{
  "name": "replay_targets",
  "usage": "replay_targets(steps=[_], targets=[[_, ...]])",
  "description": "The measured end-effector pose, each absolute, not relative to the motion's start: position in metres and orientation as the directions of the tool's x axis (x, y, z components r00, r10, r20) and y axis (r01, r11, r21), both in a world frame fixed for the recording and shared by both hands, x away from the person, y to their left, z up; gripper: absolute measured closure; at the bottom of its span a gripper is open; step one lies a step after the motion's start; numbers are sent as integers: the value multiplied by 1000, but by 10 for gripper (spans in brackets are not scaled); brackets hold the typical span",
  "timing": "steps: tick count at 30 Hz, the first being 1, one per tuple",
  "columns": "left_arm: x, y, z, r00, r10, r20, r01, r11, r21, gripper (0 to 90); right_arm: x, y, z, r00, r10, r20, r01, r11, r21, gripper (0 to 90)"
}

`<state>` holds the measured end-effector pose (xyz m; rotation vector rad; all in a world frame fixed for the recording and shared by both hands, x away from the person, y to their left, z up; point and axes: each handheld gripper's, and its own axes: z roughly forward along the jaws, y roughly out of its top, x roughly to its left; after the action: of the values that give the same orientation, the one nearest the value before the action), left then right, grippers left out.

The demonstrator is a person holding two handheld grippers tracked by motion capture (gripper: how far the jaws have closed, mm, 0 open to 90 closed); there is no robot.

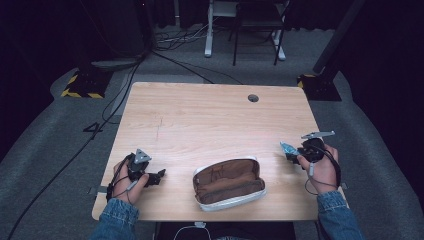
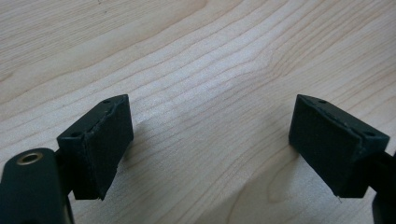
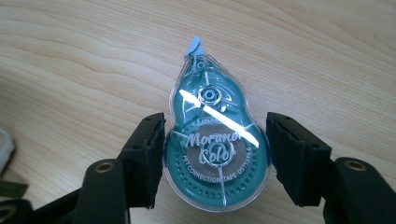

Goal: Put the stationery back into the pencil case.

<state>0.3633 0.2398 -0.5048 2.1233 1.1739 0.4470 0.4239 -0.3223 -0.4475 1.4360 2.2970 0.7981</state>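
left gripper point(image 1: 159, 176) jaws wide apart — right gripper point(image 1: 291, 151) jaws clamped.

Light wood table point(image 1: 210, 120), grey carpet floor point(image 1: 45, 150), dark curtained surround, chair point(image 1: 257, 22) behind, floor cables point(image 1: 107, 107)

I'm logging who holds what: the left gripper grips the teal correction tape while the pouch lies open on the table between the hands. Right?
Wrong gripper. The right gripper grips the teal correction tape, as the right gripper view shows; the left gripper is open over bare wood. The pouch does lie open on the table between the hands.

Lab/studio: black curtains point(image 1: 45, 30), floor cables point(image 1: 115, 95), hazard-taped stand bases point(image 1: 82, 85)
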Motion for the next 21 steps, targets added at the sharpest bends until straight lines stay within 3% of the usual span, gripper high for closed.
replay_targets(steps=[21], targets=[[364, 239, -505, 539, 842, -22, 618, -378, 689, 132, 387, -284, -390, -564, 825, -20, 614, 436, 658, 398]])
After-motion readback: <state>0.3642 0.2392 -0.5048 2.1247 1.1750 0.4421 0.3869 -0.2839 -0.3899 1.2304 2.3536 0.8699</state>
